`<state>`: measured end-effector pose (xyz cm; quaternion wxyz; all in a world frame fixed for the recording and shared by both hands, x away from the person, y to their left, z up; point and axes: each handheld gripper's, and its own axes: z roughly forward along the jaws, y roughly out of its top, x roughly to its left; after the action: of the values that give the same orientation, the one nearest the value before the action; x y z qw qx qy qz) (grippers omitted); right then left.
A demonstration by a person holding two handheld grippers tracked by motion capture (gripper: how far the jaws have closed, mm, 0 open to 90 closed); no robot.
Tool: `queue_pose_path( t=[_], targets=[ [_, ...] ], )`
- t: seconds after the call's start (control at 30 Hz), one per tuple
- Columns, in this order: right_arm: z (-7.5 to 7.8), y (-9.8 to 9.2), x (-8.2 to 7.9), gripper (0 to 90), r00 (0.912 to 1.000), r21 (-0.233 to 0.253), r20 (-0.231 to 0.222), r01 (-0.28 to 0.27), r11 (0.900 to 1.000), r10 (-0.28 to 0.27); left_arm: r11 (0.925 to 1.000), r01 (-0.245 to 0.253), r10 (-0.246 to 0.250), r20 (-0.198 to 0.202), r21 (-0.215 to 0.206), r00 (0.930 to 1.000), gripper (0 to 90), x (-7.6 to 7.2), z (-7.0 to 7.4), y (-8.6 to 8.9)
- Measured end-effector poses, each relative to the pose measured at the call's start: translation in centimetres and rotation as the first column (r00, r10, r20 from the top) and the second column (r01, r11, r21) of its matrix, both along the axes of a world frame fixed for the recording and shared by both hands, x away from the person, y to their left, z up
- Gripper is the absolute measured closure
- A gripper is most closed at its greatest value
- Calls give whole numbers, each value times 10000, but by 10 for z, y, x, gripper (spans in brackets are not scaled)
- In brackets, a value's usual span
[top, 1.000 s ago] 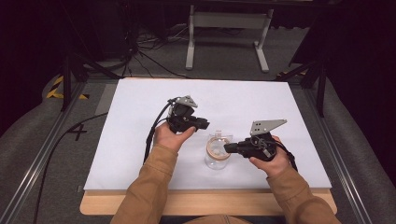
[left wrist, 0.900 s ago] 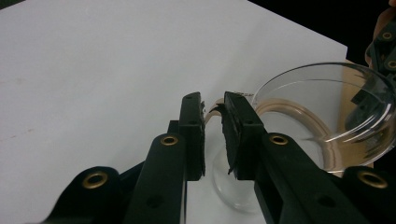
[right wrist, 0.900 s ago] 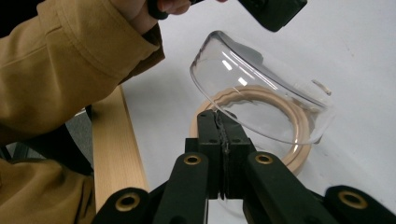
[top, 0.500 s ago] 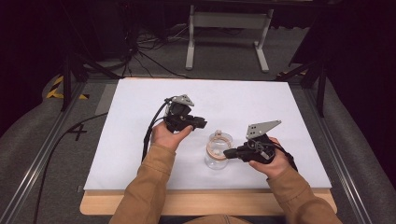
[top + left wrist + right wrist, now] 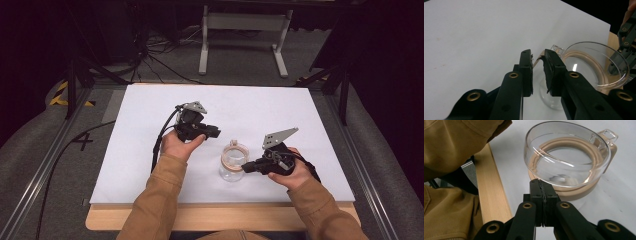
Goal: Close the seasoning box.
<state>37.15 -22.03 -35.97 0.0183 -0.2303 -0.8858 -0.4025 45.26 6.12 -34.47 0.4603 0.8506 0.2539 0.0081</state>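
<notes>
A small clear jar [image 5: 232, 165] with a tan ring at its rim stands on the white tabletop [image 5: 150, 110], near the front middle. In the right gripper view it is a clear bowl shape [image 5: 566, 152] on a tan ring [image 5: 574, 192]. My right gripper [image 5: 246, 168] lies just right of the jar; its jaws are shut, and the right gripper [image 5: 541, 183] has its tips against the jar's lower edge. My left gripper [image 5: 214, 132] hovers up and left of the jar. The left gripper [image 5: 538, 56] is open by a narrow gap, with the jar [image 5: 594, 65] to its right.
A pale wooden edge [image 5: 210, 217] runs along the table's front, under the person's tan sleeves [image 5: 160, 200]. A black cable [image 5: 159, 142] trails from the left gripper. A grey metal stand [image 5: 245, 35] is on the floor beyond the table.
My right gripper has sunk a little toward the table's front, staying beside the jar. The left gripper shifted slightly left. The jar has stayed where it was.
</notes>
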Motion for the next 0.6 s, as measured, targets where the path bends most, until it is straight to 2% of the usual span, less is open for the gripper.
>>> queue_pose_path(
  t=[0.4, 0.6],
  targets=[
    [-2, -2, 2, 894, 9996, -306, -268, -17, 9995, 9, 10000, -56, 56, 81, 8, 10000, 770, 0, 1, 3],
    [-3, -3, 3, 894, 9993, -611, -383, -38, 9981, 15, 9999, -101, 101, 29, -10, 9999, 765, 0, 1, 3]
  ],
)
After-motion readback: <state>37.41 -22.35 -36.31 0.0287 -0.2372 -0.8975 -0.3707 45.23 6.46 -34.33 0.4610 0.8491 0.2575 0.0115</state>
